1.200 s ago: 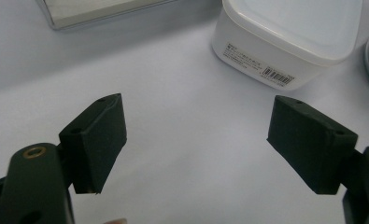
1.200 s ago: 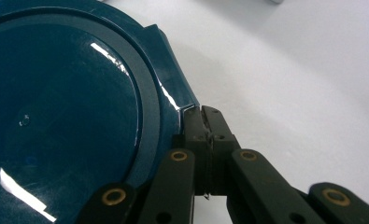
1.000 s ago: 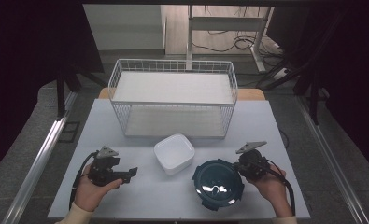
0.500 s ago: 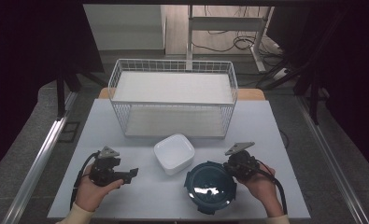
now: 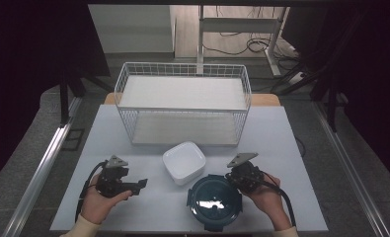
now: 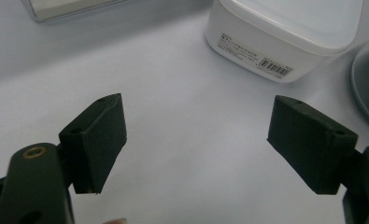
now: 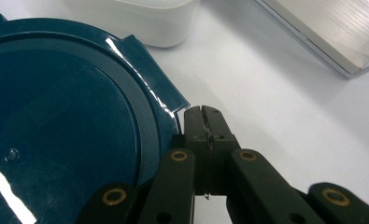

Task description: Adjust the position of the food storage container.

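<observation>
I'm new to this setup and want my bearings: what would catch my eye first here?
A dark teal round lid lies at the table's near edge, the shut right gripper pressed against its rim. Beside it sits a white square container, and behind stands a white wire basket. The left gripper hovers open.

Showing glossy, smooth dark-teal plastic on round lid [image 7: 65,135]; matt white plastic on square container [image 6: 285,32]; white wire on basket [image 5: 182,103].
</observation>
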A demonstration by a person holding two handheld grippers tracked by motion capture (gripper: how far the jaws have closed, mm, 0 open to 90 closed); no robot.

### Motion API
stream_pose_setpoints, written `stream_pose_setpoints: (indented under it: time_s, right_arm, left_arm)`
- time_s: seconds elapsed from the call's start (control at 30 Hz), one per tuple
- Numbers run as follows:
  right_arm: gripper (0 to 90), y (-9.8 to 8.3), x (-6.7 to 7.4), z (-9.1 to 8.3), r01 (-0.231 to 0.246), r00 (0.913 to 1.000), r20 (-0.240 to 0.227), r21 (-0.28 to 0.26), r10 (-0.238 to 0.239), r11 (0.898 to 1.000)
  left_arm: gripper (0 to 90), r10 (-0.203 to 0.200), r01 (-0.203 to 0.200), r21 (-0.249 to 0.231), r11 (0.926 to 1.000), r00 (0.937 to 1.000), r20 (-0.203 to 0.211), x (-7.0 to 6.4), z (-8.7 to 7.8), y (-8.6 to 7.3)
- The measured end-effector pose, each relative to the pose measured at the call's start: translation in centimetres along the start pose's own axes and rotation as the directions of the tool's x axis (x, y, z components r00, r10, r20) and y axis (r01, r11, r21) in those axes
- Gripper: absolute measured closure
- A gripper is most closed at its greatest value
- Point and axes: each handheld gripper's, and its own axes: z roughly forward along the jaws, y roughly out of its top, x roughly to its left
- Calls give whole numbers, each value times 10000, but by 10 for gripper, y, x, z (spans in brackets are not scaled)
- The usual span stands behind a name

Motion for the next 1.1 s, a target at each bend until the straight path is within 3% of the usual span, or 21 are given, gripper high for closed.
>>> stream_pose_setpoints:
  time_s: [0.2, 0.3, 0.37, 0.47, 0.5, 0.53, 0.7, 0.77, 0.87, 0.9, 1.0, 1.1]
  right_arm:
    - [900, 1, 2, 1, 57, 10000, -78, -83, -58, 9999]
    - [898, -2, -3, 2, -240, 9987, -447, -337, 225, 9991]
    - [898, -3, -5, 2, -289, 9990, -359, -356, 276, 9989]
    - [898, -10, -11, -5, -841, 9964, -134, -586, 835, 9947]
    - [898, -16, -16, -13, -1384, 9904, -127, -917, 1379, 9861]
    - [897, -19, -17, -18, -1614, 9869, -133, -1012, 1609, 9817]
    - [871, -34, -20, -28, -2062, 9784, -392, -1297, 2028, 9699]
    - [756, -41, -20, -31, -2292, 9731, -569, -1350, 2234, 9640]
    - [468, -50, -21, -34, -2860, 9577, -790, -1519, 2769, 9461]
    - [411, -52, -22, -35, -3000, 9528, -965, -1560, 2877, 9411]
    - [316, -57, -26, -36, -3383, 9388, -1291, -1709, 3193, 9254]
    - [278, -60, -30, -37, -3702, 9254, -1565, -1801, 3450, 9113]
  left_arm:
    - [192, 6, -6, 10, 10000, 10000, -4, 0, 0, 0]
    - [192, 10, -10, -17, 10000, 10000, -10, 0, -1, 0]
    - [192, 29, -28, -87, 10000, 10000, 14, 0, -3, 0]
    - [192, 2, -2, -316, 9995, 10000, 2, -1, -8, 1]
    - [193, -1, 2, -384, 9993, 10000, 34, -2, -9, 1]
    - [193, -24, 26, -467, 9989, 10000, 48, -2, -11, 2]
    - [193, -44, 58, -624, 9980, 9997, 235, -4, -13, 3]
    - [192, -59, 76, -648, 9979, 9996, 265, -5, -14, 3]
    - [210, -133, 157, -781, 9968, 9994, 315, -6, -15, 3]
    - [215, -151, 178, -804, 9966, 9993, 339, -6, -15, 3]
    - [218, -153, 191, -846, 9962, 9989, 454, -6, -17, 3]
    - [217, -250, 311, -914, 9953, 9974, 679, -6, -18, 3]
